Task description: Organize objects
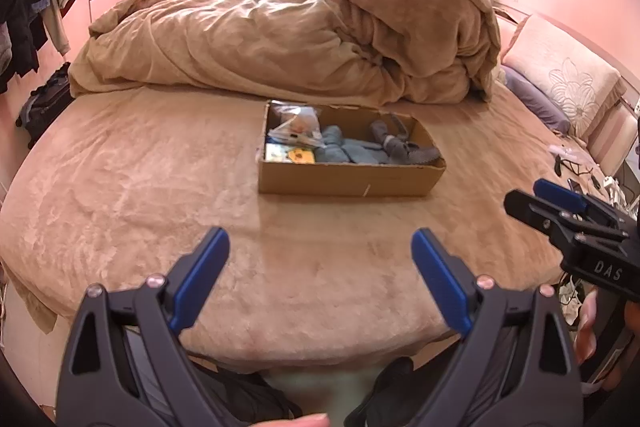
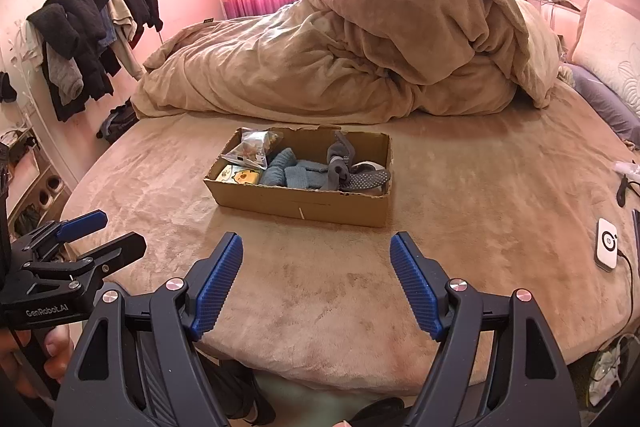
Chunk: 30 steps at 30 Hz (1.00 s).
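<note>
A shallow cardboard box [image 1: 344, 179] [image 2: 296, 205] sits in the middle of the bed. In it lie a clear plastic bag [image 1: 296, 127] [image 2: 252, 147], yellow cards [image 1: 290, 154] [image 2: 238, 175], blue knit clothes [image 1: 340, 149] [image 2: 292, 173] and grey socks [image 1: 400, 147] [image 2: 352, 173]. My left gripper [image 1: 320, 247] is open and empty, above the bed's near edge in front of the box; it also shows at the left of the right wrist view [image 2: 102, 231]. My right gripper [image 2: 316, 247] is open and empty beside it; it also shows in the left wrist view [image 1: 532, 197].
A heaped tan duvet [image 1: 300, 27] [image 2: 360, 47] lies behind the box. Pillows [image 1: 560, 79] are at the right. A white device with a cable [image 2: 607, 243] lies on the bed's right side. Clothes hang on a rack [image 2: 92, 39] at the left.
</note>
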Motion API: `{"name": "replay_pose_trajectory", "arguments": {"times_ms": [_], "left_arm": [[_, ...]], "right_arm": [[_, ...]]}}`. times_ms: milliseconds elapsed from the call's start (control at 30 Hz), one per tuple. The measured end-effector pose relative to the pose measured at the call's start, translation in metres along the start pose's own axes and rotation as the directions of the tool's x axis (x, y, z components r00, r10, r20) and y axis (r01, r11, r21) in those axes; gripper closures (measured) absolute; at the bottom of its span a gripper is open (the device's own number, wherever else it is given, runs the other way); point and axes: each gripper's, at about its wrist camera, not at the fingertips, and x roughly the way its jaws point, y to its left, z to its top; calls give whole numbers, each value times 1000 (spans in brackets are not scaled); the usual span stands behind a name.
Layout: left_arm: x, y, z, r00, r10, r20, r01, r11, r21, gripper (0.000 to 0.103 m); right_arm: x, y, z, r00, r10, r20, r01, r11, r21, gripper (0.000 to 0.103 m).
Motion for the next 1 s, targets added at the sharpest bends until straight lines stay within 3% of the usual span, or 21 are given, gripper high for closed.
{"name": "replay_pose_trajectory", "arguments": {"times_ms": [1000], "left_arm": [[28,4,13,1000,-12,-13,12,1000,-2,10]], "right_arm": [[29,-3,9,999,1,-41,-1,1000,3,24]]}}
